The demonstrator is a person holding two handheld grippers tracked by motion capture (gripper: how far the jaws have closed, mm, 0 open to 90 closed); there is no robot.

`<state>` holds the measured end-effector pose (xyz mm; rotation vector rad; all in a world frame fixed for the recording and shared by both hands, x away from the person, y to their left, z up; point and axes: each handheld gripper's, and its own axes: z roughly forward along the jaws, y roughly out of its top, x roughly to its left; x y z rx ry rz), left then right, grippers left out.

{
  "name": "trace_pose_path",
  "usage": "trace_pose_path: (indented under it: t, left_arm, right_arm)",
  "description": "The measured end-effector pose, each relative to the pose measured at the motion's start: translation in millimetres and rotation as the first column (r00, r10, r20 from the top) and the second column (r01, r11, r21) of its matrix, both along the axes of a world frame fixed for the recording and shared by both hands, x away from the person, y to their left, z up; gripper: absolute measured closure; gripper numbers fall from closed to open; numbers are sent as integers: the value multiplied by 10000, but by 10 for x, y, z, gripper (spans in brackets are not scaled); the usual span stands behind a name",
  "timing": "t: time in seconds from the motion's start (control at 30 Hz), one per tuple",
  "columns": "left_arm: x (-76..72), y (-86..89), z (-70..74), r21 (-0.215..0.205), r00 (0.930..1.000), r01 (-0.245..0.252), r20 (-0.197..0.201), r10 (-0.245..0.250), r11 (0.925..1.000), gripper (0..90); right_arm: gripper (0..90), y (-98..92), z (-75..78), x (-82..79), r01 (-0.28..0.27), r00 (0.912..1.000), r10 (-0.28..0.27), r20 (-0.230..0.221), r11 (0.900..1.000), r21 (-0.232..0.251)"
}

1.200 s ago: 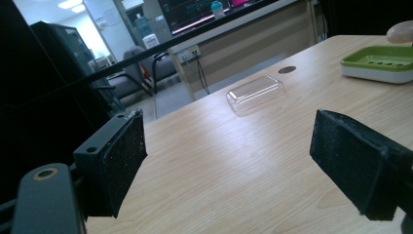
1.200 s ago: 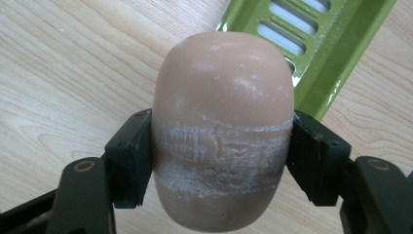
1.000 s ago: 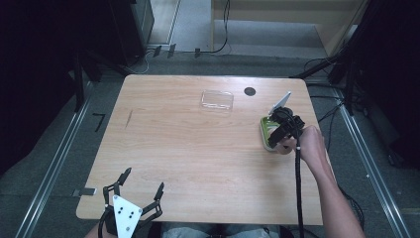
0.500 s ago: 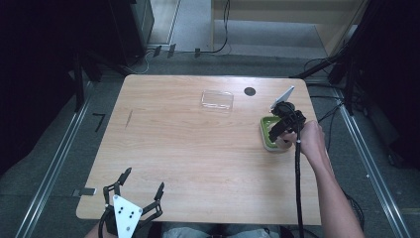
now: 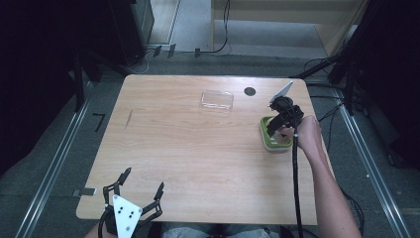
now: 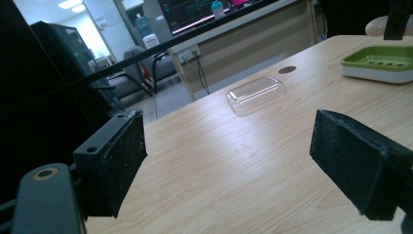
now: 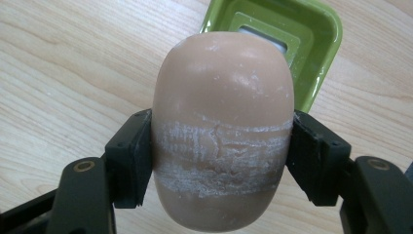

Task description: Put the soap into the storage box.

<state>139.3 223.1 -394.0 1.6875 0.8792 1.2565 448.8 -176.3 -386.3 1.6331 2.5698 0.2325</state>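
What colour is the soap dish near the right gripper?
The soap dish is lime green on a white base; the left gripper view shows both colours best.

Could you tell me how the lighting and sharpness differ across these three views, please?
High view: the table is evenly lit, its surroundings nearly black. Left gripper view: the bright background is washed out and a glare streak crosses the wood near the clear lid. Right gripper view: the soap is sharp and softly lit.

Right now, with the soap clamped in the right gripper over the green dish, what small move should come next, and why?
Probably lower the soap into the dish before letting go: the right gripper is shut on it, above the dish's near edge, not yet resting inside.
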Motion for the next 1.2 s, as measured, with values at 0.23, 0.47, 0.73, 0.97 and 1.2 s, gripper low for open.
trace_pose_path:
  t: [0.23, 0.47, 0.73, 0.97, 1.2]
  left_arm:
    - [1, 0, 0, -11, 10000, 1, 1, -1, 10000, 138]
    - [2, 3, -1, -51, 10000, -17, 6, 17, 10000, 138]
    - [1, 7, 0, -41, 10000, -6, 5, 6, 10000, 138]
    - [-1, 2, 0, -24, 10000, -12, 11, 12, 10000, 138]
    - [-2, 3, 0, -32, 10000, -1, 19, 1, 10000, 138]
  right_arm:
    - [333, 12, -18, 62, 106, 9999, -106, 9, 9999, 90]
    - [333, 41, -73, 143, 222, 9997, -221, -81, 9997, 67]
    - [333, -14, -151, 205, 650, 9978, -646, -161, 9975, 265]
    - [333, -63, -195, 224, 1036, 9946, -1033, -85, 9937, 439]
    - [333, -60, -282, 244, 1311, 9911, -1304, -263, 9909, 295]
